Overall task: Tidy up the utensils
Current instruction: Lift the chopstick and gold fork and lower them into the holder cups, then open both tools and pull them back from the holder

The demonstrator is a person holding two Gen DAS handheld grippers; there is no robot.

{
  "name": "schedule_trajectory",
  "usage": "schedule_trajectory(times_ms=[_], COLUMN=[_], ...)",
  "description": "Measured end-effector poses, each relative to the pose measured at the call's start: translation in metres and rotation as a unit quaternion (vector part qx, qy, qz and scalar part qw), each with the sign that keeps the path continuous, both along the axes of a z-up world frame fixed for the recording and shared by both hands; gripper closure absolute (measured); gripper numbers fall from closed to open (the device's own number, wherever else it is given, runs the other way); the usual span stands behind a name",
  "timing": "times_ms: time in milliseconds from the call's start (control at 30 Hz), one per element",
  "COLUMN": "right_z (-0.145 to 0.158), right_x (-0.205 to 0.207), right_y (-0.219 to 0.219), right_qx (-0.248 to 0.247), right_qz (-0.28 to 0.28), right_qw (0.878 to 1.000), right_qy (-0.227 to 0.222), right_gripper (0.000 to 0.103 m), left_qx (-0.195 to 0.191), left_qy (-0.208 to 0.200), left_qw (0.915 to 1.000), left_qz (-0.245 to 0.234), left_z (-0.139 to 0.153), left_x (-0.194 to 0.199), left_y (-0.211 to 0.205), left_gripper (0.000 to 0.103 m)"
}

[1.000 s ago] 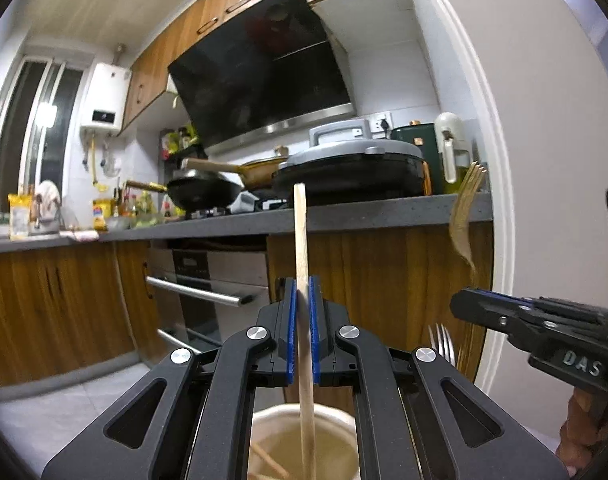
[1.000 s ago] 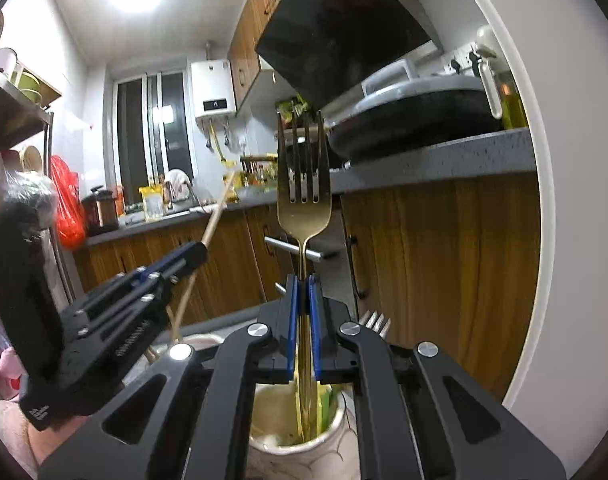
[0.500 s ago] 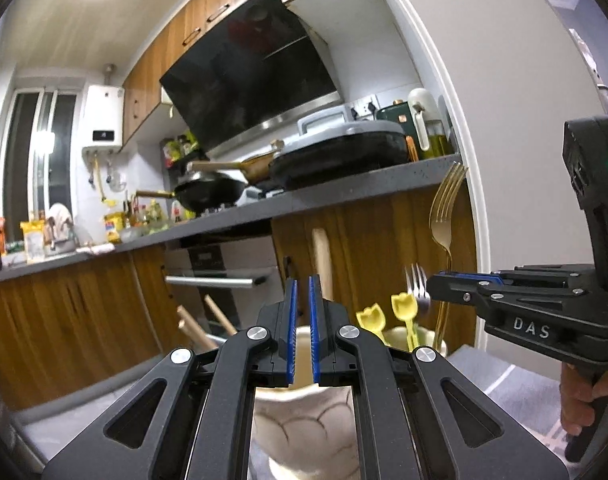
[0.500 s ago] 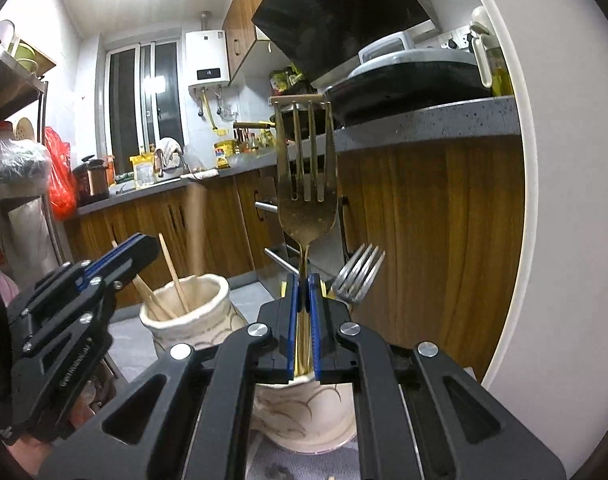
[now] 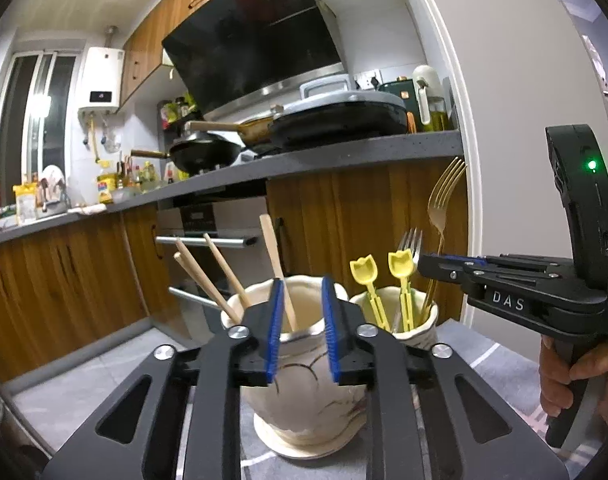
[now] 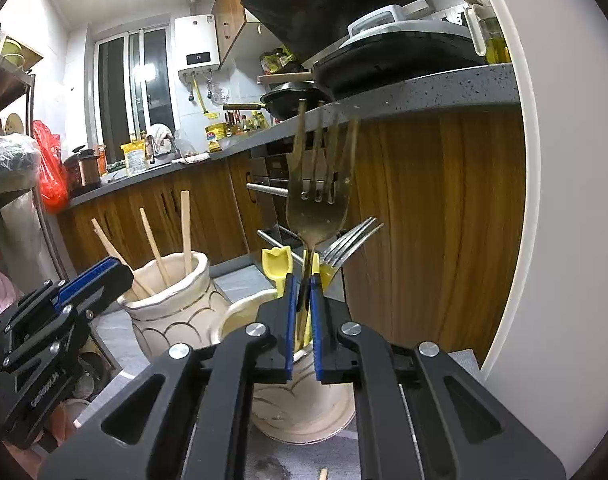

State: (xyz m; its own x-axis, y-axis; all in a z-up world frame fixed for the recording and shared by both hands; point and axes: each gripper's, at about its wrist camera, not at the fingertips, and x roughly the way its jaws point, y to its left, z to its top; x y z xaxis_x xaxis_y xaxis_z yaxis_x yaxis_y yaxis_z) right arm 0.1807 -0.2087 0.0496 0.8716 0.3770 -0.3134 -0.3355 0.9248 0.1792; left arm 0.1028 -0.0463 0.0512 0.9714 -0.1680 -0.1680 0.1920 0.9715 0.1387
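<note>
Above the smaller cream pot (image 6: 299, 412), a gold fork (image 6: 318, 204) stands upright, tines up, its handle running down into the pot's mouth. The right gripper (image 6: 304, 316) has its blue-lined jaws slightly parted around the handle; I cannot tell whether they grip it or only bracket it. From the left wrist view the same gold fork (image 5: 444, 204) rises past the right gripper's tip (image 5: 426, 266), over that smaller cream pot (image 5: 396, 320). Beside the gold fork in this pot lean a silver fork (image 6: 352, 240) and two yellow tulip-ended tools (image 5: 400, 276).

Left of the smaller pot, touching or almost touching it, stands the larger cream pot (image 5: 299, 384) with scalloped gold lines. It holds three wooden chopsticks (image 5: 277, 268), all tilted. The left gripper (image 5: 301, 336) hovers in front of this pot, jaws released and spread wide with nothing between them. In the right wrist view the left gripper (image 6: 91, 284) sits to the left of the larger cream pot (image 6: 175, 308).

Both pots rest on a grey cloth (image 5: 500, 364). Behind them run wooden cabinets (image 5: 67, 276) under a dark worktop (image 5: 344, 156) bearing pans (image 5: 207, 152).
</note>
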Motion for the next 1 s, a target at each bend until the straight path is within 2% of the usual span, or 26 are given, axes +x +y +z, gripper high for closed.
schedule_trajectory(times_ms=[67,133,200,333,467,533,567,600,667,733,800,833,867,1000], right_z=[-0.001,0.0,0.001,0.0,0.0,0.0,0.001,0.002,0.002,0.003,0.004,0.005,0.005,0.007], right_x=[0.003,0.005,0.007,0.008,0.007,0.005,0.006,0.006,0.004,0.001,-0.003,-0.006,-0.011,-0.027], right_y=[-0.002,-0.005,-0.009,-0.01,-0.013,-0.015,-0.016,-0.018,-0.022,-0.026,-0.029,-0.031,-0.034,-0.044], right_qx=[0.005,0.009,0.016,0.021,0.027,0.027,0.028,0.033,0.048,0.056,0.056,0.058,0.061,0.057], right_qz=[0.0,-0.009,-0.011,-0.012,-0.011,-0.013,-0.014,-0.015,-0.012,-0.011,-0.014,-0.016,-0.02,-0.034], right_qw=[1.0,1.0,1.0,1.0,1.0,0.999,0.999,0.999,0.999,0.998,0.998,0.998,0.998,0.997], right_qy=[0.006,0.007,0.009,0.013,0.012,0.01,0.011,0.014,0.02,0.028,0.03,0.029,0.027,0.026], right_gripper=[0.095,0.091,0.086,0.086,0.061,0.06,0.055,0.046,0.034,0.028,0.012,0.008,0.005,0.005], left_qx=[-0.002,-0.006,-0.01,-0.02,-0.021,-0.025,-0.026,-0.027,-0.029,-0.031,-0.036,-0.038,-0.041,-0.047], left_qy=[0.002,-0.001,-0.002,0.003,0.005,0.005,0.006,0.006,0.004,0.003,-0.001,-0.003,-0.004,-0.004], left_qw=[1.0,1.0,0.9999,0.9998,0.9998,0.9997,0.9996,0.9996,0.9996,0.9995,0.9993,0.9992,0.9991,0.9987], left_qz=[-0.001,0.001,0.001,-0.001,0.0,-0.001,-0.001,-0.001,0.001,0.003,0.008,0.01,0.014,0.021], left_z=[-0.001,-0.001,-0.001,-0.001,-0.002,-0.002,-0.002,-0.002,-0.002,-0.002,-0.001,-0.002,-0.002,-0.005], left_x=[0.0,-0.001,-0.001,-0.001,-0.001,-0.003,-0.004,-0.006,-0.009,-0.013,-0.018,-0.02,-0.023,-0.034], left_y=[0.0,0.001,0.003,0.006,0.007,0.008,0.008,0.008,0.008,0.009,0.01,0.011,0.012,0.016], left_gripper=[0.072,0.057,0.055,0.051,0.048,0.045,0.043,0.039,0.033,0.028,0.018,0.012,0.009,0.006])
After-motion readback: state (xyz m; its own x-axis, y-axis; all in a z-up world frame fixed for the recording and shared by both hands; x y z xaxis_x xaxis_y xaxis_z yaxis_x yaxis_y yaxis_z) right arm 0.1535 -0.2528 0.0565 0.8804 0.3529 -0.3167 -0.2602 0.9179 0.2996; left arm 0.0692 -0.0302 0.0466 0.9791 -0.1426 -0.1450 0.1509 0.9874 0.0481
